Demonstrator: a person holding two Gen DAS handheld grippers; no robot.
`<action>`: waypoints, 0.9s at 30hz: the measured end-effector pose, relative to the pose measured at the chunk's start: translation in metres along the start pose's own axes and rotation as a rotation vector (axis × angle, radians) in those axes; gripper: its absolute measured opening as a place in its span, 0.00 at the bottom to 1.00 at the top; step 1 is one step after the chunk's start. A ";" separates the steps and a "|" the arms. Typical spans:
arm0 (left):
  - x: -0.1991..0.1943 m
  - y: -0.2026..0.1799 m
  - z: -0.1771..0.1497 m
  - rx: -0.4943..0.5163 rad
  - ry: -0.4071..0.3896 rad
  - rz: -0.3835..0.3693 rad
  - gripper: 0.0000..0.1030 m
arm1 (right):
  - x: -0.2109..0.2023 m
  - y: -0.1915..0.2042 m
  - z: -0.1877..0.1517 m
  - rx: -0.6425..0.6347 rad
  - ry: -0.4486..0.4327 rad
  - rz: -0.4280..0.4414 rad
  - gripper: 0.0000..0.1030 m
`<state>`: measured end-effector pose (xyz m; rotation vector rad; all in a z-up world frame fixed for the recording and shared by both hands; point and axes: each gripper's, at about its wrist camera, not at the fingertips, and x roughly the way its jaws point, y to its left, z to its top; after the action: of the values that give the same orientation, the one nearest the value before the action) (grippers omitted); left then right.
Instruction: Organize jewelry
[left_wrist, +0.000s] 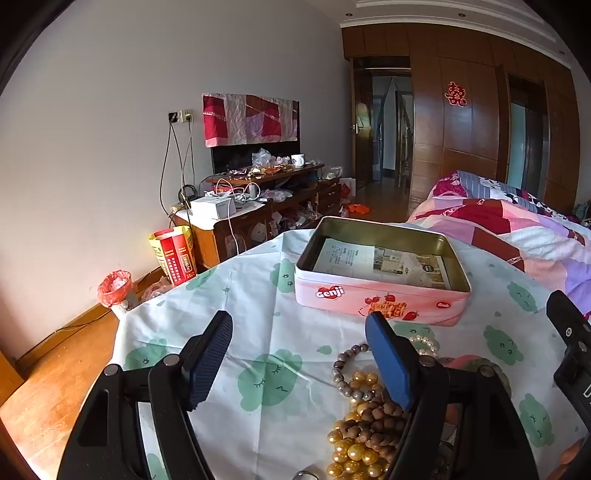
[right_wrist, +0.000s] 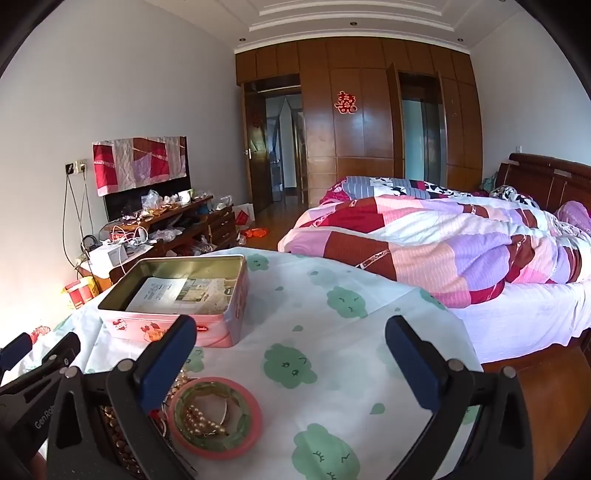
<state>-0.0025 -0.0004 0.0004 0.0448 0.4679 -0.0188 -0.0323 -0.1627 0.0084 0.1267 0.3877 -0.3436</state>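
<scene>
A pink Genji tin (left_wrist: 369, 295) stands open on the cloud-print cloth (left_wrist: 258, 332), with a printed leaflet lying in its bottom. In front of it lies a heap of jewelry: a grey bead bracelet (left_wrist: 343, 373), brown wooden beads (left_wrist: 380, 417), golden pearls (left_wrist: 354, 454) and a white pearl bracelet (left_wrist: 424, 343). My left gripper (left_wrist: 299, 354) hovers open over the cloth, its right finger above the heap and nothing between the pads. In the right wrist view a pink bangle (right_wrist: 214, 417) rings a green bangle and a pearl string. My right gripper (right_wrist: 291, 354) is wide open beside it, right of the tin (right_wrist: 236, 306).
A bed with a patchwork quilt (right_wrist: 443, 251) runs along the right of the table. A cluttered wooden TV cabinet (left_wrist: 258, 206) stands against the left wall, with a red-lined bin (left_wrist: 114, 284) and a red-yellow bag (left_wrist: 173, 254) on the floor.
</scene>
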 end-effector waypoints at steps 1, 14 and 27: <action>-0.002 -0.001 -0.001 -0.001 -0.006 -0.007 0.73 | 0.000 0.000 0.000 -0.001 -0.001 0.002 1.00; 0.002 0.005 -0.001 -0.027 0.020 -0.015 0.73 | 0.000 0.000 0.000 -0.005 -0.003 -0.005 1.00; 0.002 0.008 0.000 -0.042 0.029 -0.015 0.73 | 0.001 -0.001 0.000 -0.005 -0.001 -0.005 1.00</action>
<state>-0.0005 0.0075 -0.0002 0.0005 0.4971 -0.0236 -0.0321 -0.1637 0.0076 0.1209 0.3876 -0.3478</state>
